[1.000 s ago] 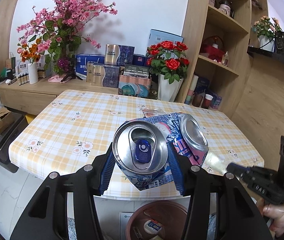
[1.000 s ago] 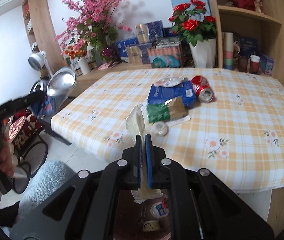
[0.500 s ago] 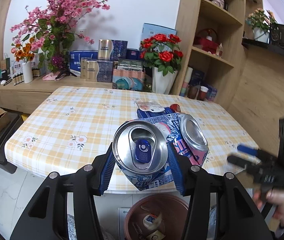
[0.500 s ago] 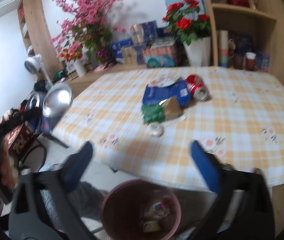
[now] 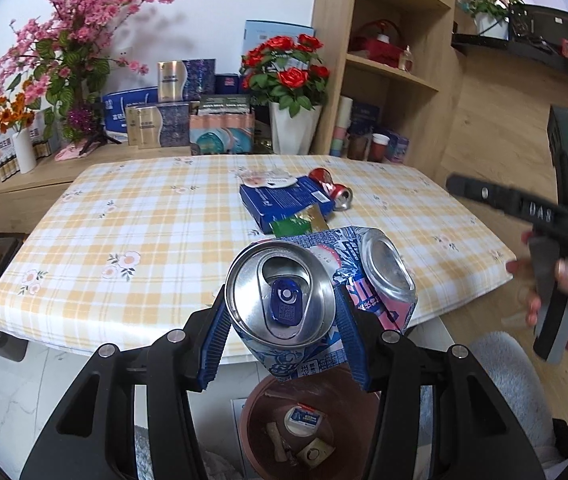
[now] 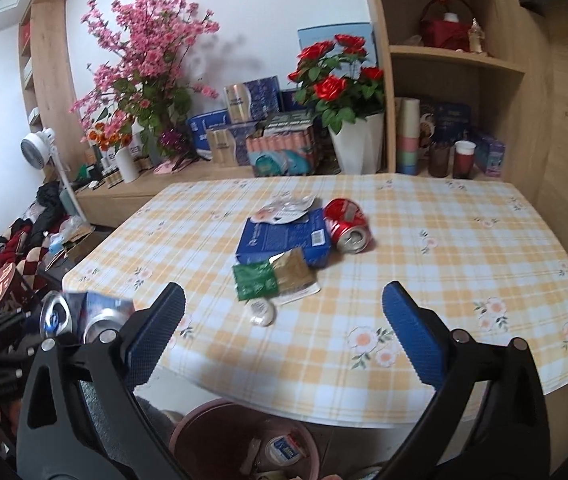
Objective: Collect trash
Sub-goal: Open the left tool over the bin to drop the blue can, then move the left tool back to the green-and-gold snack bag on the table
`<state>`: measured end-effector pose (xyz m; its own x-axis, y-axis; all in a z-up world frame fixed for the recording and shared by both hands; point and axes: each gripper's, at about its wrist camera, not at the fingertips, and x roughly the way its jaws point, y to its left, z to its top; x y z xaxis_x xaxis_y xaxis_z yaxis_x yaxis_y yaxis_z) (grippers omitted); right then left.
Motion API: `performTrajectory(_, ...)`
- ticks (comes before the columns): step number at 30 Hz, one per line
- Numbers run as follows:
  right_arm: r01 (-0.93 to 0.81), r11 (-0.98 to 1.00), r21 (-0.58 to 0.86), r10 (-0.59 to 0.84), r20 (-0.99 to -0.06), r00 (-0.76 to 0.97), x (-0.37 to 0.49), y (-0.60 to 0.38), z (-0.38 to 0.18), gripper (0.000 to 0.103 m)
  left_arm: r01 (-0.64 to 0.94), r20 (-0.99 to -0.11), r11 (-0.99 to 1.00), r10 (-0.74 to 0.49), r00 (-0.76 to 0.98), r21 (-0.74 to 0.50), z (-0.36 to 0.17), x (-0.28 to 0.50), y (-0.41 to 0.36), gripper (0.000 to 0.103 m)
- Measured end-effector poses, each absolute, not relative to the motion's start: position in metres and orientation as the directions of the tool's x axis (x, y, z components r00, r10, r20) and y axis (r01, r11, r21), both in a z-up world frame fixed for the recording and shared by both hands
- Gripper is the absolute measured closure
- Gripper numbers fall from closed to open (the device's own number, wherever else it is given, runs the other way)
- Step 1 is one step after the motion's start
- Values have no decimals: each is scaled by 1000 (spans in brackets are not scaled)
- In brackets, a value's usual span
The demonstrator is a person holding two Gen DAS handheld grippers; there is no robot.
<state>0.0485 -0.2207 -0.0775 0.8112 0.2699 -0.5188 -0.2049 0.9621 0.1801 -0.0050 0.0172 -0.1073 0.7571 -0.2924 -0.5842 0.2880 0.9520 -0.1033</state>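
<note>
The checked counter [image 6: 424, 280] carries a red can [image 6: 346, 226], blue box [image 6: 284, 240] and wrappers ahead of the right gripper [image 6: 284, 320], whose jaws now gape empty, their scrap dropped into the bin [image 6: 204, 428] below. The left gripper [image 5: 282, 320] clamps crushed cans [image 5: 284, 300] above it, due next.

The trash bin's [image 6: 204, 424] contents are perhaps wrappers, too blurred to tell.

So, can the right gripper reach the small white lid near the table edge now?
Probably yes: the right gripper is open and empty, and the white lid lies apart from the green wrapper.
</note>
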Motion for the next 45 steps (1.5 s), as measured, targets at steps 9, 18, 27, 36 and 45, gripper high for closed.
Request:
performTrajectory(9, -169, 965, 199, 251, -520, 816, 45, -233, -75, 5, 331, -589, 938, -326, 739, -104, -110, -13, 9, 53)
performTrajectory(18, -169, 968, 184, 242, -519, 820, 44, -229, -71, 5, 350, -566, 930, -347, 748, -107, -107, -23, 9, 21)
performTrajectory(27, -169, 969, 179, 237, -497, 835, 43, -232, -68, 5, 252, -505, 966, -246, 827, -58, -81, -7, 28, 6)
performTrajectory(36, -148, 973, 178, 219, -504, 836, 47, -234, -71, 5, 179, -442, 984, -168, 881, -16, -59, 13, 41, 6)
performTrajectory(45, -153, 979, 137, 203, -545, 814, 56, -231, -77, 5, 162, -429, 987, -147, 891, -1, -54, 30, 42, 6)
